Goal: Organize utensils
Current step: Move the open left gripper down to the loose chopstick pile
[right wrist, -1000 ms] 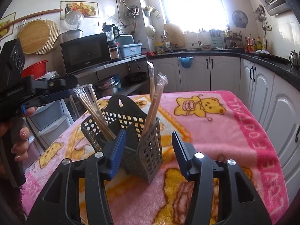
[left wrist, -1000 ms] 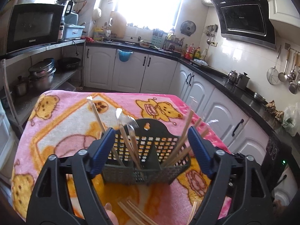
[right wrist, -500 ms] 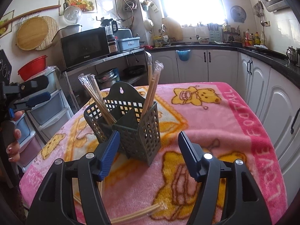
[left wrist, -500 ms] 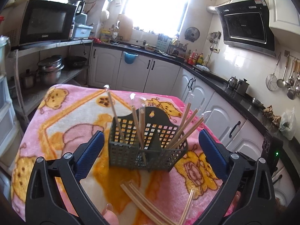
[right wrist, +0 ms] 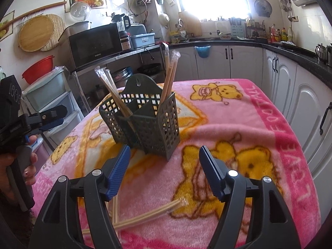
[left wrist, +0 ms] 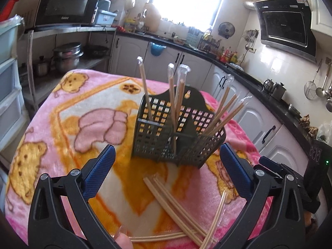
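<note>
- Loose wrapped wooden chopsticks [left wrist: 176,205] lie flat on the pink bear-print blanket [left wrist: 68,108], in a crossed heap just ahead of and below both grippers, between them and the dark grey perforated plastic utensil caddy [left wrist: 178,132].
- Left gripper [left wrist: 166,170]: blue-padded fingers spread fully wide, nothing between them; the heap sits inside the gap and slightly to its right side.
- Right gripper [right wrist: 164,170]: jaws opening, nothing between them; one sleeved pair [right wrist: 149,211] lies below the gap, its clear-wrapped tip pointing up and right.
- Long axes: in the left wrist view, several sticks run diagonally from upper left to lower right, one stands steeper at the right, and others lie nearly crosswise at the bottom edge.
- Judgement: the left gripper looks nearer the bulk of the heap; the right has the cleaner single target.
- Caddy stands upright mid-table, already holding sleeved chopsticks [right wrist: 169,72] leaning outward in its compartments.
- Room: open blanket lies to either side of the caddy; the table's near edge is close under the heap, so a nudge toward the person could roll sticks off.
- Soft pile may let thin sticks sink, so a low, flat approach across one stick's axis seems wise.
- Leaning tops crowd the caddy mouth; insertion probably needs a steep drop.
</note>
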`<control>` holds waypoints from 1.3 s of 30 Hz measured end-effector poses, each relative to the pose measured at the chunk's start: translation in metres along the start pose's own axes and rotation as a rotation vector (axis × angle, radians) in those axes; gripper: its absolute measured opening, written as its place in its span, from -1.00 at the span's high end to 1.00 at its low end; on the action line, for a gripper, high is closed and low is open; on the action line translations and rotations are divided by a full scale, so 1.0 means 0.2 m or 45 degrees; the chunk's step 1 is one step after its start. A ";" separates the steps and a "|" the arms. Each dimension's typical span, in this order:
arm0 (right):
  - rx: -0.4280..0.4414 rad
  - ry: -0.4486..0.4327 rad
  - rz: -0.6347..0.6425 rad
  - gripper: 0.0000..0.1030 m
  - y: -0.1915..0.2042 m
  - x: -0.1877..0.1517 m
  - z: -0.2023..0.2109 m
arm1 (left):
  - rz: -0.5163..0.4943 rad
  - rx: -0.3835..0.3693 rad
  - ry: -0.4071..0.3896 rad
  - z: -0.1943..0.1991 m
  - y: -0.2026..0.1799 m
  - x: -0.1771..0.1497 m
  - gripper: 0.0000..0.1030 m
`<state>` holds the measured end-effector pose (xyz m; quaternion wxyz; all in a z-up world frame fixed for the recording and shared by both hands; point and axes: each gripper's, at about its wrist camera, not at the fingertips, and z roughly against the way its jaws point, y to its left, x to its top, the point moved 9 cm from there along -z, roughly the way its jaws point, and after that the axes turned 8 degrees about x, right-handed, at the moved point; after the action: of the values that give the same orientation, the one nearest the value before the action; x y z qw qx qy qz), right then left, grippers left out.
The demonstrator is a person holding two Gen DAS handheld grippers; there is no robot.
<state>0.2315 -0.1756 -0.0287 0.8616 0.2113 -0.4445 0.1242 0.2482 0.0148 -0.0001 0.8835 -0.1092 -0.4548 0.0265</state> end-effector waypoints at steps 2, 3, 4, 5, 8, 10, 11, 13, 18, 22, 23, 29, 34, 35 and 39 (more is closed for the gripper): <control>-0.004 0.005 0.000 -0.29 0.00 -0.02 0.00 | 0.000 0.007 0.010 -0.01 0.01 -0.03 -0.80; -0.005 0.007 -0.001 -0.30 0.00 -0.03 0.00 | 0.000 0.010 0.015 -0.01 0.01 -0.04 -0.80; -0.009 0.011 -0.003 -0.30 0.01 -0.04 0.00 | 0.004 0.009 0.024 -0.01 0.01 -0.06 -0.80; -0.011 0.016 0.000 -0.30 0.01 -0.05 0.00 | 0.008 0.007 0.033 -0.02 0.01 -0.07 -0.80; -0.006 0.032 0.003 -0.31 0.02 -0.08 0.00 | 0.008 0.011 0.053 -0.03 0.01 -0.12 -0.80; 0.000 0.044 0.005 -0.31 0.02 -0.10 0.00 | 0.003 0.014 0.066 -0.03 0.01 -0.15 -0.80; 0.001 0.050 0.008 -0.31 0.03 -0.11 0.00 | 0.008 0.016 0.074 -0.04 0.02 -0.17 -0.80; -0.003 0.063 0.015 -0.31 0.03 -0.14 -0.01 | 0.008 0.014 0.095 -0.05 0.02 -0.20 -0.80; 0.000 0.097 0.025 -0.32 0.05 -0.21 -0.02 | -0.013 0.022 0.142 -0.09 0.01 -0.28 -0.80; 0.017 0.129 0.021 -0.33 0.08 -0.27 -0.02 | -0.033 0.026 0.182 -0.12 0.01 -0.35 -0.80; 0.022 0.138 0.017 -0.34 0.08 -0.29 -0.03 | -0.039 0.024 0.191 -0.13 0.01 -0.37 -0.80; 0.032 0.195 -0.018 -0.34 0.07 -0.37 -0.03 | -0.079 0.009 0.256 -0.17 -0.01 -0.47 -0.80; 0.030 0.246 -0.083 -0.34 0.05 -0.44 -0.05 | -0.079 -0.032 0.323 -0.22 -0.03 -0.54 -0.80; 0.027 0.259 -0.091 -0.34 0.05 -0.46 -0.06 | -0.074 -0.038 0.335 -0.23 -0.03 -0.55 -0.78; 0.017 0.304 -0.114 -0.34 0.05 -0.51 -0.10 | -0.059 -0.069 0.404 -0.28 -0.03 -0.59 -0.36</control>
<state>0.1831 -0.1608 -0.1190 0.9116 0.2204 -0.3281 0.1129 0.2250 -0.0170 -0.1250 0.9413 -0.1253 -0.3126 -0.0238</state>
